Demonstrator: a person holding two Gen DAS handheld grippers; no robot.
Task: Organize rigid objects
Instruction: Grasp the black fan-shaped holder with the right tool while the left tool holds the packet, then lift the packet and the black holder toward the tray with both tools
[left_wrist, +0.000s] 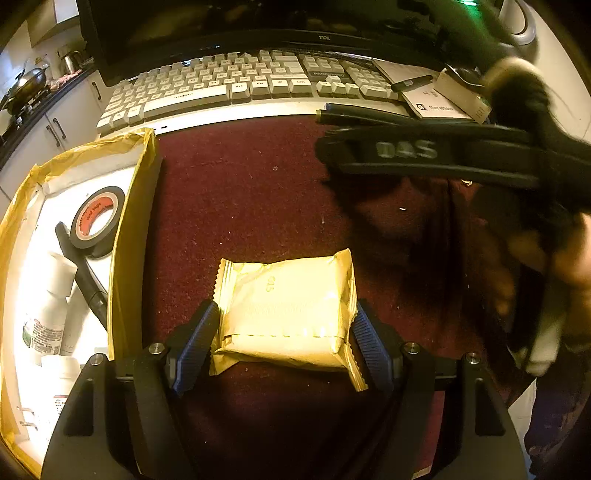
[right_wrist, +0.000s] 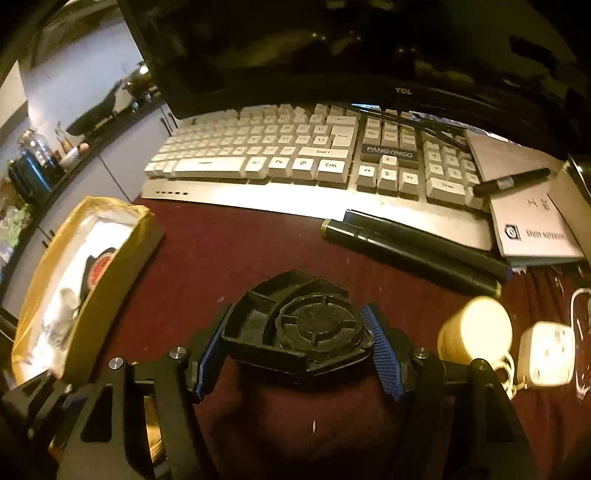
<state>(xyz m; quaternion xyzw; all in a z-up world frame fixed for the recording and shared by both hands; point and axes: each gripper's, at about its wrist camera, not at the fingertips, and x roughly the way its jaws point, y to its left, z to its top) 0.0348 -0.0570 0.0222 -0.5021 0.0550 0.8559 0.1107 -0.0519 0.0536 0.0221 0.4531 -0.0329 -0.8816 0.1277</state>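
- The gold foil packet (left_wrist: 284, 314) lies flat on the maroon bench (left_wrist: 240, 206), between the left gripper (left_wrist: 288, 332)'s blue fingers (left_wrist: 195, 347); they flank its two short edges, but whether they press or merely touch it is hard to tell
- The black fan-like part (right_wrist: 299, 332) sits between the right gripper (right_wrist: 295, 350)'s fingers (right_wrist: 384, 354), both pads against its sides; seemingly gripped
- The yellow-lined box (left_wrist: 129, 236) stands left of the packet, holding a roll of black tape (left_wrist: 98, 221) and white bottles (left_wrist: 48, 317)
- A white keyboard (right_wrist: 258, 155) and two dark markers (right_wrist: 413, 251) lie further back
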